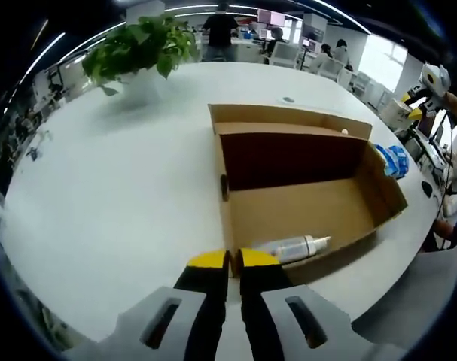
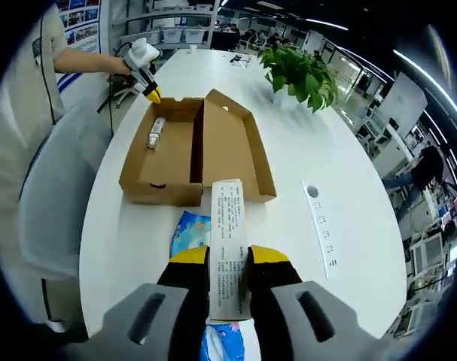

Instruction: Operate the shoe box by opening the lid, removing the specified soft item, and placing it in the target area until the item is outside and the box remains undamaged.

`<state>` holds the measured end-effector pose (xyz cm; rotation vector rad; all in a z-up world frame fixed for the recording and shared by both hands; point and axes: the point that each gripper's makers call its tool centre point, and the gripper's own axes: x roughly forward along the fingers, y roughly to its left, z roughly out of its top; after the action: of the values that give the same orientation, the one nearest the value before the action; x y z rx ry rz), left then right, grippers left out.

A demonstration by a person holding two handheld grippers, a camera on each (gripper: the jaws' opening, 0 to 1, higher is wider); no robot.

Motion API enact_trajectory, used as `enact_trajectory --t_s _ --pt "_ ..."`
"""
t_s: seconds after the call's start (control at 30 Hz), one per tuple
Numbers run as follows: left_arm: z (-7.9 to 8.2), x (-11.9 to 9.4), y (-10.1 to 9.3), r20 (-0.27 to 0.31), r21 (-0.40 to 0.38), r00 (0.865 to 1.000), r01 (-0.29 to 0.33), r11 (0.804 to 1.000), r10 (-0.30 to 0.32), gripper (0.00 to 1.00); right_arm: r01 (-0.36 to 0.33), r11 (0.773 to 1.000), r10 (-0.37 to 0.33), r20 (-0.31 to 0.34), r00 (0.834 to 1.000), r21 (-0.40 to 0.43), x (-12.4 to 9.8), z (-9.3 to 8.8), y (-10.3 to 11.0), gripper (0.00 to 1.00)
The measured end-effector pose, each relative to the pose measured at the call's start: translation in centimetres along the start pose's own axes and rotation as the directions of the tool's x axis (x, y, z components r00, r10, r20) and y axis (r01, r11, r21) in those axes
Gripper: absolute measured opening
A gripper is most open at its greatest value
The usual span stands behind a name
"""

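White table (image 1: 123, 180), open shoe box (image 1: 303, 203); left gripper (image 1: 234, 259) jaws closed, empty; right gripper (image 2: 229, 254) jaws clamping paper strip (image 2: 228, 248)

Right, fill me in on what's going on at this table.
A person works with two handheld grippers at a white table. The brown cardboard shoe box lies open, its lid folded back. The right gripper is shut on a long printed paper sheet, held outside the box above a blue-and-white soft packet on the table. The left gripper, jaws closed, sits at the box's near wall, close to a clear plastic bottle lying inside. A green potted plant stands further back.
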<state>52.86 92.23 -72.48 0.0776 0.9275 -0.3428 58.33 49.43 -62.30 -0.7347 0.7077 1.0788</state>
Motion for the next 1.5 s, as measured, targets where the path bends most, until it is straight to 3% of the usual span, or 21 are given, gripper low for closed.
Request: enact_trajectory --t_s 1.2,1.5 --pt "0.1 -0.6 -0.7 -0.034 0.014 0.999 -0.012 1.000 0.013 0.01 -0.032 0.999 0.037 -0.161 0.986 0.034 2.9 -12.4 -3.5 0.17" --pt "0.1 -0.4 -0.5 -0.048 0.015 0.999 -0.018 1.000 0.019 0.01 -0.041 0.999 0.047 -0.205 0.978 0.029 3.6 -14.3 -3.2 0.17"
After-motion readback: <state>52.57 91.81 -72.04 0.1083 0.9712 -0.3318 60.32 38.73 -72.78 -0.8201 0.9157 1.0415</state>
